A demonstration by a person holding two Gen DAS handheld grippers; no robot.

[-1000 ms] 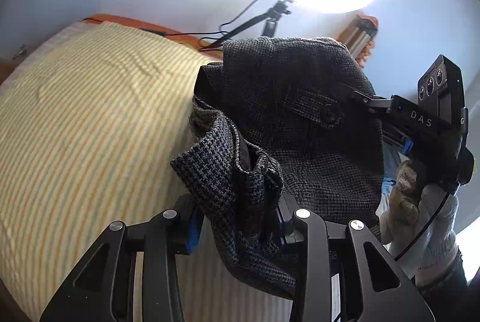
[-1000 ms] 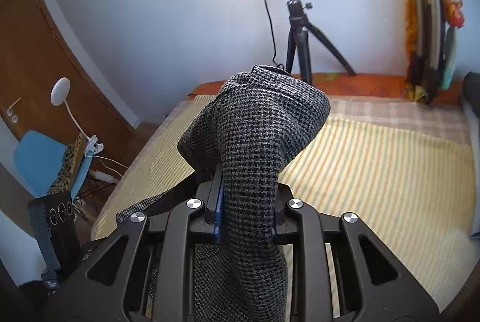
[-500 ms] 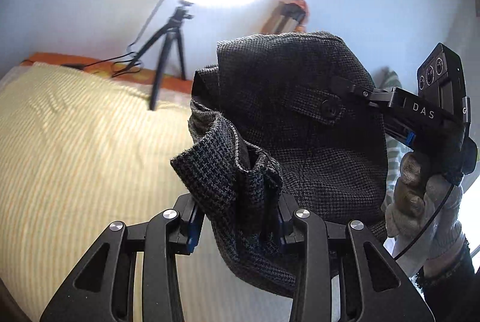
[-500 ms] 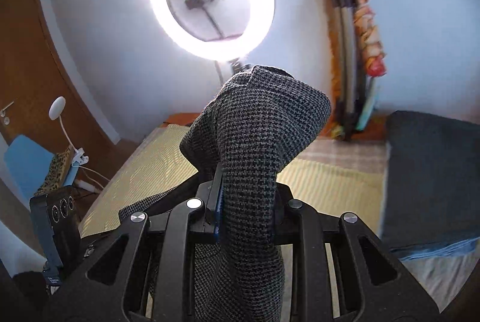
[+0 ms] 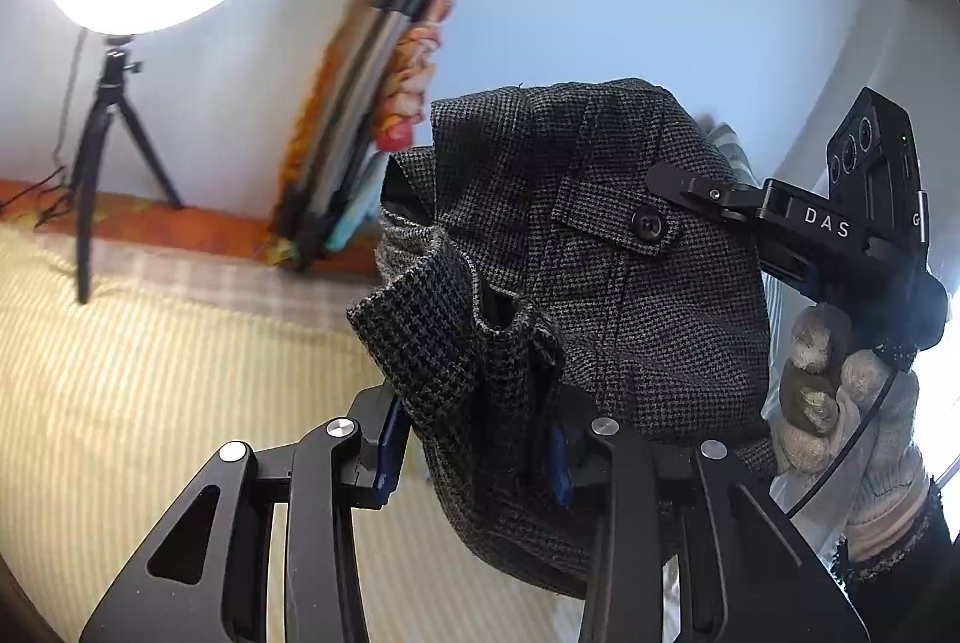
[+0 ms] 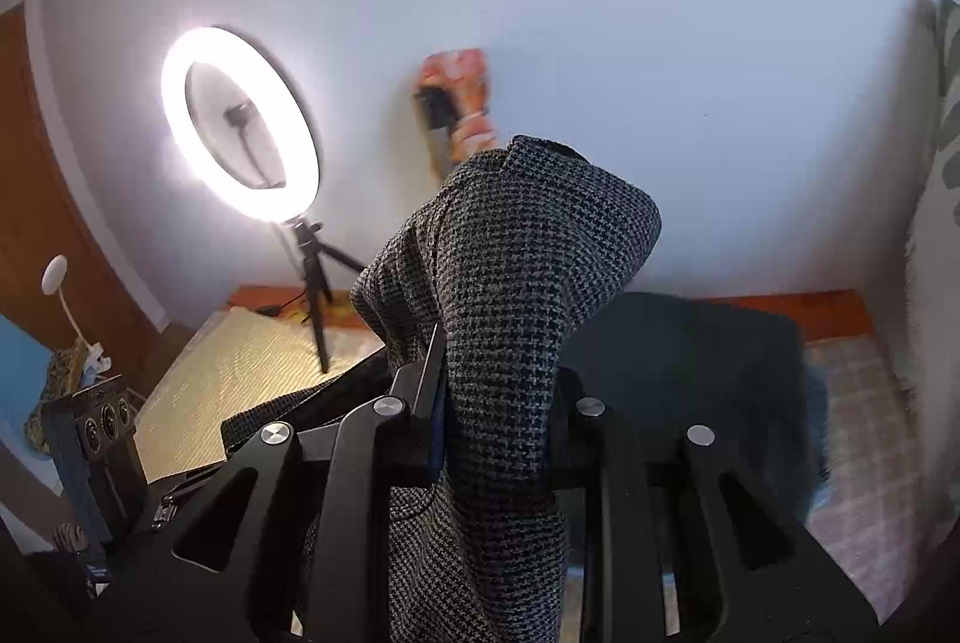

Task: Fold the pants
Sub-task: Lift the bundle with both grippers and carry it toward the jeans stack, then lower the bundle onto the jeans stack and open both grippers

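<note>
Above the bed (image 5: 150, 403), held clear of its yellow-striped cover: one pair of pants (image 5: 600, 271), dark grey houndstooth weave, bunched and lifted between two sets of tongs.

Left tongs (image 5: 474, 454): black frame, blue pads, pinching a thick fold of the pants' edge; the cloth stands up in a rumpled cuff between the fingers and hangs down below them.

Right tongs (image 6: 495, 430): likewise pressed onto the pants (image 6: 510, 283), a hood-shaped peak of fabric rising above the fingers and a length trailing down between the frame arms. In the left wrist view the same tongs (image 5: 666, 178) reach in from the right, their tip buried in the cloth just above a buttoned pocket flap (image 5: 624, 217); a grey knit-gloved hand (image 5: 840, 403) grips the handle, whose body carries the letters DAS.

Surroundings:
- Ring light (image 6: 240, 121), lit, on a black tripod (image 6: 315, 283) standing at the far edge of the bed.
- Bundle of poles with orange and red fabric (image 5: 372, 103), leaning against the pale blue wall; blurred.
- Dark cushion or folded blanket (image 6: 708, 343) lying on the bed behind the right tongs.
- Brown door (image 6: 36, 223) at left, with a small white lamp (image 6: 57, 271) and a blue chair (image 6: 18, 373) near it.
</note>
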